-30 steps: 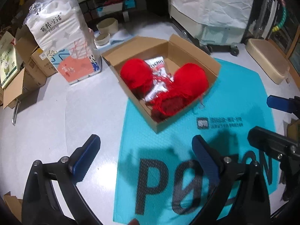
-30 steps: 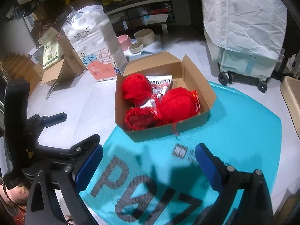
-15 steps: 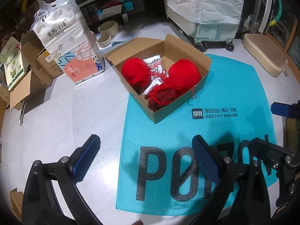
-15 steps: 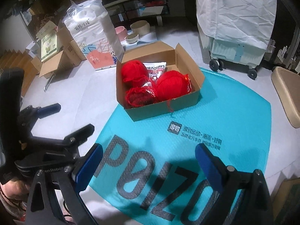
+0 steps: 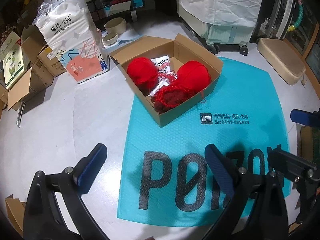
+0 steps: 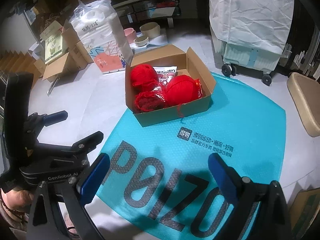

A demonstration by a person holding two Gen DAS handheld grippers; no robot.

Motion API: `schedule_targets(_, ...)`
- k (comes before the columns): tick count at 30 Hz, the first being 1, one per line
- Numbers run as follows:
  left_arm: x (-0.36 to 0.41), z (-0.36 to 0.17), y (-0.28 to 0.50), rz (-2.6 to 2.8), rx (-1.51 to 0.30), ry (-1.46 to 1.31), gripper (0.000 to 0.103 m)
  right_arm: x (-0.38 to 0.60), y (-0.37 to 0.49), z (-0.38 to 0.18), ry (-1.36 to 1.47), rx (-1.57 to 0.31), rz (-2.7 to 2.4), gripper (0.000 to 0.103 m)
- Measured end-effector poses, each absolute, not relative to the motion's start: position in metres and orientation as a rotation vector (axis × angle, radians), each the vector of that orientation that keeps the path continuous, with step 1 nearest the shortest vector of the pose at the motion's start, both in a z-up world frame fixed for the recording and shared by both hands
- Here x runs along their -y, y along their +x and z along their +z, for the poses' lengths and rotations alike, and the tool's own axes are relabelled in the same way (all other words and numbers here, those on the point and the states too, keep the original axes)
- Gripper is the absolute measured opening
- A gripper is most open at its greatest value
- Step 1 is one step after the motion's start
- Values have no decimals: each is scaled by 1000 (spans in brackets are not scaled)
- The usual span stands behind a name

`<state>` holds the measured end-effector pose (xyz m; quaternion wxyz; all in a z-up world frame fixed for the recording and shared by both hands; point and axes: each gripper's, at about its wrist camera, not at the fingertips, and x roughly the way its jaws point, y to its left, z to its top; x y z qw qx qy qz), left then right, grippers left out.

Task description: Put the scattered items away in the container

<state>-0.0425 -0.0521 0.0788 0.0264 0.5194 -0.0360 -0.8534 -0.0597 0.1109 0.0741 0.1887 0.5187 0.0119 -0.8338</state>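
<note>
Both tools, left and right, spread wide and empty, near the teal mat. Yarn and packet inside the box, far of them. Risk: loose strand over the near wall could snag a passing tool and drag yarn back out.

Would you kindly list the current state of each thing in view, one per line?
Cardboard box: open, holding yarn and a packet.
Red yarn balls: inside the box, one strand hanging over the wall.
Packet: in the box, partly covered.
Left gripper: open, empty.
Right gripper: open, empty.
</note>
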Motion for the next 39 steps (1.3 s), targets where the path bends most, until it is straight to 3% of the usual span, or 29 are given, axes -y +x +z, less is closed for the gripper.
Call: schedule_targets(39, 52, 77, -41, -2651, 89, 1620, 99, -105, -58, 73, 1474, -60, -2327, 100)
